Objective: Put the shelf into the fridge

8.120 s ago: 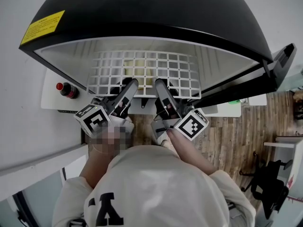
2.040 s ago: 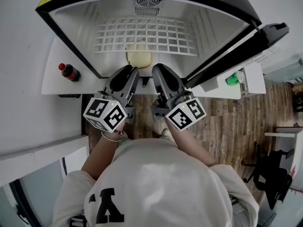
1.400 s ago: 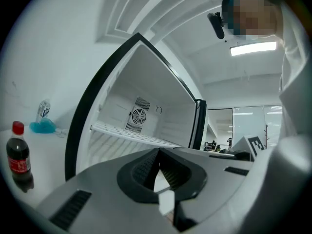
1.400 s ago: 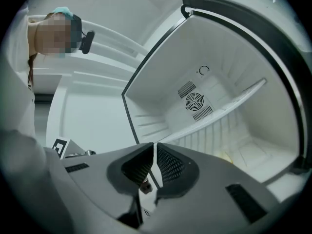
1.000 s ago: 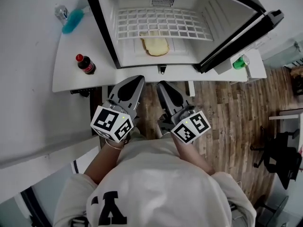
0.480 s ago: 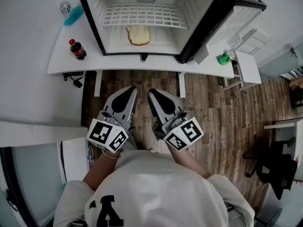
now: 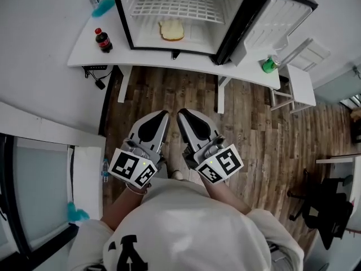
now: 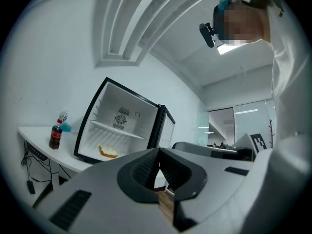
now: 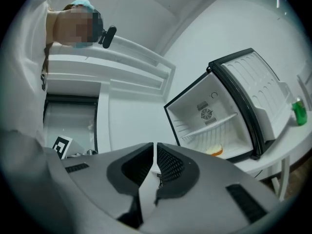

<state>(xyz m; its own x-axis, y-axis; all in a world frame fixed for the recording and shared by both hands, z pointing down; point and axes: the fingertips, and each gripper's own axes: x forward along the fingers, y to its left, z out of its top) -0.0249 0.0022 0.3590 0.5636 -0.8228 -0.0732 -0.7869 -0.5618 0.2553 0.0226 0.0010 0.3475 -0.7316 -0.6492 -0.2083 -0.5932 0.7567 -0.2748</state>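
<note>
Both tongs are pressed together and pinch nothing: the left tongs and the right tongs are held side by side above the wooden floor, their tips pointing toward the fridge. The fridge stands well ahead of them on a white worktop, with its door swung wide on the right tongs' side. The shelf sits inside the fridge, a white wire grid lying level across the cavity. Below the shelf, on the fridge bottom, lies a slice of bread. A cola bottle stands on the worktop beyond the left tongs, and a green bottle beyond the right tongs, past the door.
</note>
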